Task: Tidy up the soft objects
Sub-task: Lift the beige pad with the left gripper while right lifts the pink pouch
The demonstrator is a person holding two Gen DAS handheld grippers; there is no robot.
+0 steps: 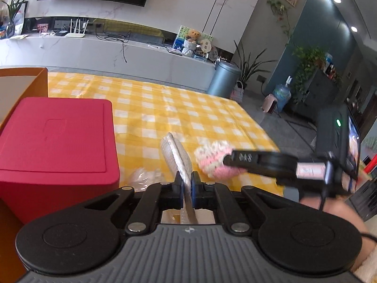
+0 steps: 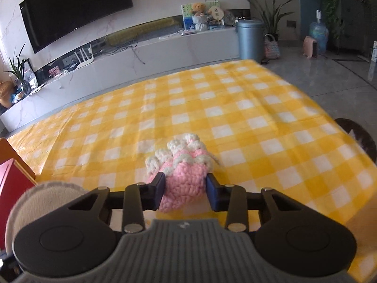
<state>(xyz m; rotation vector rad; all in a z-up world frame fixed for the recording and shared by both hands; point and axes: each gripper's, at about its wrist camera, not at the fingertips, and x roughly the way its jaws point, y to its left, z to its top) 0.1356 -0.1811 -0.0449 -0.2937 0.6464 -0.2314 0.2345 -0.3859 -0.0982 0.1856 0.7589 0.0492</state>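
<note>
I had the left tongs (image 1: 187,184) pinched nearly shut on a thin grey pad (image 1: 177,158) and the right tongs (image 2: 186,189) half-closed on the pink knit (image 2: 182,184) above the table (image 2: 247,108); the pad's edge grip could slip.

Counted on the yellow checked tablecloth (image 2: 235,108)

Two grippers are seen, the left gripper (image 1: 187,184) and the right gripper (image 2: 186,189). One grey flat pad (image 1: 176,155), one pink-and-white knitted piece (image 2: 183,172), one red box (image 1: 56,141) and one orange box (image 1: 35,80) are counted.
</note>
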